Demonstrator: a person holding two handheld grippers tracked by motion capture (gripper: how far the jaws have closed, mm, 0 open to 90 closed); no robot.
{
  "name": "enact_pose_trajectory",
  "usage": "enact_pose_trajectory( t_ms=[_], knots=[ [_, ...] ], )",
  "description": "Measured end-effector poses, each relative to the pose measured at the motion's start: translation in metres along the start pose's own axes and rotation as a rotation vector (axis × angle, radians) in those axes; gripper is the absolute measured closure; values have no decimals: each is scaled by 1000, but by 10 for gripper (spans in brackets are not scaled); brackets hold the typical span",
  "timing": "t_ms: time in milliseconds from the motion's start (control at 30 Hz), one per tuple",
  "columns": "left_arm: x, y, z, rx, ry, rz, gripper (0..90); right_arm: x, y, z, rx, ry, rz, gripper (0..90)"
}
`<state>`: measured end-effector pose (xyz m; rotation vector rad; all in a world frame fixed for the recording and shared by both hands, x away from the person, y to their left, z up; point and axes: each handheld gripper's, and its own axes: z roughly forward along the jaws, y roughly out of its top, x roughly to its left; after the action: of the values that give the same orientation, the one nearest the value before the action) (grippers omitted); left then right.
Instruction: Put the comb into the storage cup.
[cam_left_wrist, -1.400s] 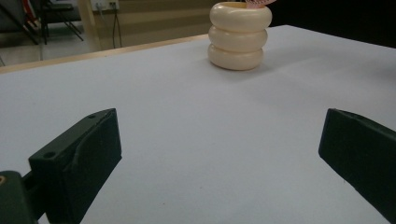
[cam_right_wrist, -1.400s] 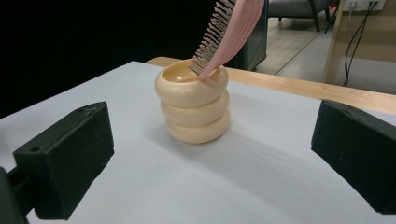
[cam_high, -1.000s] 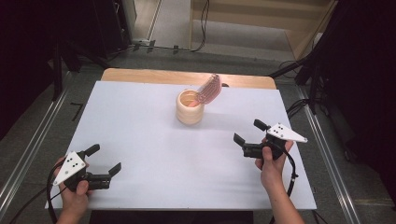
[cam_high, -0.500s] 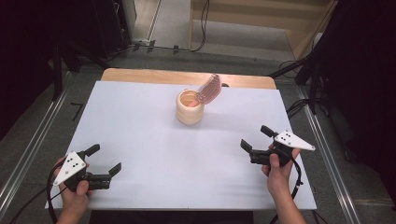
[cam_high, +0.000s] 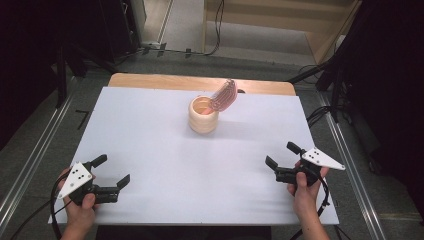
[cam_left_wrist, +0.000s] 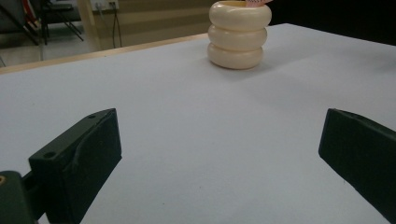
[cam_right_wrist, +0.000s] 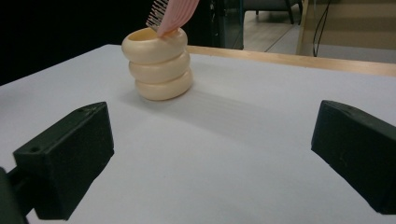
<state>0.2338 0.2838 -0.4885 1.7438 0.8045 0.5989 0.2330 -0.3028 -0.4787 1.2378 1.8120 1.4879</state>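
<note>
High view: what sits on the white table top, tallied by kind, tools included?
Cream ringed cup: 1
Pink comb, standing in the cup and leaning over its rim: 1
Hand-held tools, both open, left tool and right tool: 2
Total: 4

White table (cam_high: 150, 130), cream ringed holder (cam_high: 203, 118) on it.

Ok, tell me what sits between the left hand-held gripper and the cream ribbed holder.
Nothing: only bare white table lies between the open left hand-held gripper and the cream ribbed holder. Both the left gripper view and the high view show that stretch bare.
</note>
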Motion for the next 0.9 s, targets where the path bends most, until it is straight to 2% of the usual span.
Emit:
enact_pose_trajectory(
  t_ms=[400, 700, 800, 900],
  knots=[
    [0, 0, 0, 2, 1, 0, 0, -14, -16, -15, 7, -34, 19, 0],
    [0, 0, 0, -1, 2, -2, 0, -21, -25, -25, 14, -43, 11, 0],
    [0, 0, 0, -1, 1, -1, 0, -23, -28, -27, 22, -54, -18, 0],
    [0, 0, 0, 0, 2, -1, 0, -26, -30, -31, 19, -60, -10, 0]
  ],
)
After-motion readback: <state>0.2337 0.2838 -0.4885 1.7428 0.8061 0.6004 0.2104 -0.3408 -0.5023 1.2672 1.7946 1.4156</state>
